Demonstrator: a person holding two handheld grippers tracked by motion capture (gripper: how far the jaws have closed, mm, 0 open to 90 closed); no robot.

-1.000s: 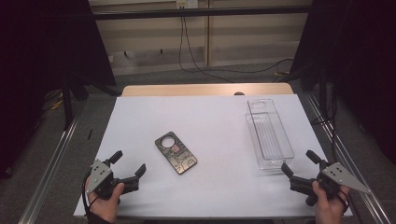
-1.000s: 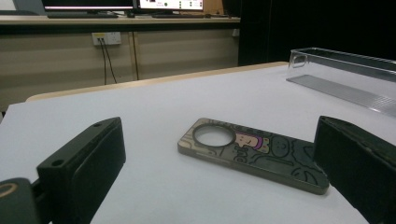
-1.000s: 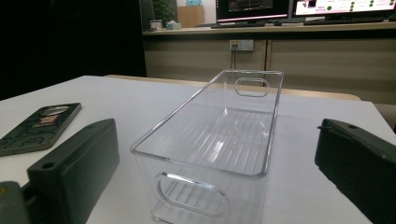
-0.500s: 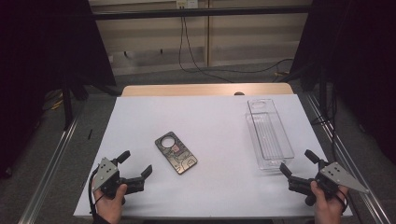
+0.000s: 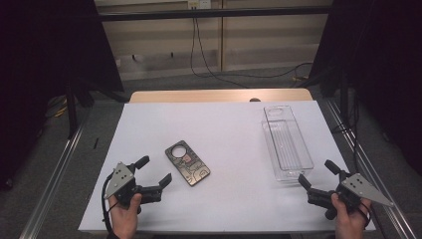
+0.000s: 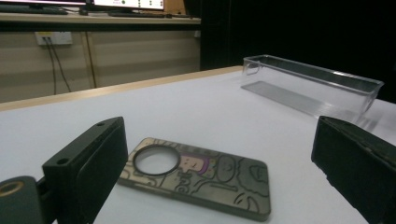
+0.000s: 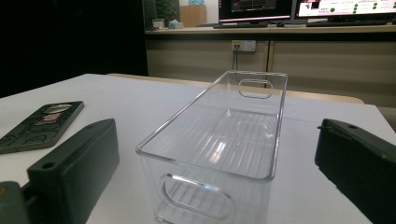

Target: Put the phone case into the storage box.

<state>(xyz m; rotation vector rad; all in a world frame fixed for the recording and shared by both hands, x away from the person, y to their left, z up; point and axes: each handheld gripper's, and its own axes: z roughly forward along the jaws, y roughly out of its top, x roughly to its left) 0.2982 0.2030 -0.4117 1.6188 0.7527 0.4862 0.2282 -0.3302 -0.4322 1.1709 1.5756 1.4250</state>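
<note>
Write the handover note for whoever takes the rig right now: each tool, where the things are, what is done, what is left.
Left tool: open, holding nothing, just short of the phone case, jaws pointed at it.
Right tool: open, holding nothing, at the near end of the clear bin.
Phone case lies flat on the white table, left of centre. The bin stands on the right side, with nothing in it.
Done: nothing gripped or moved.
Left: likely grip the case with the left tool and put it in the bin; the right tool may steady the bin.

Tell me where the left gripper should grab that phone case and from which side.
Pinch the phone case across its narrow width with the open left gripper, probably coming down from above: it lies flat on the table, so only its long edges offer a grip.
</note>
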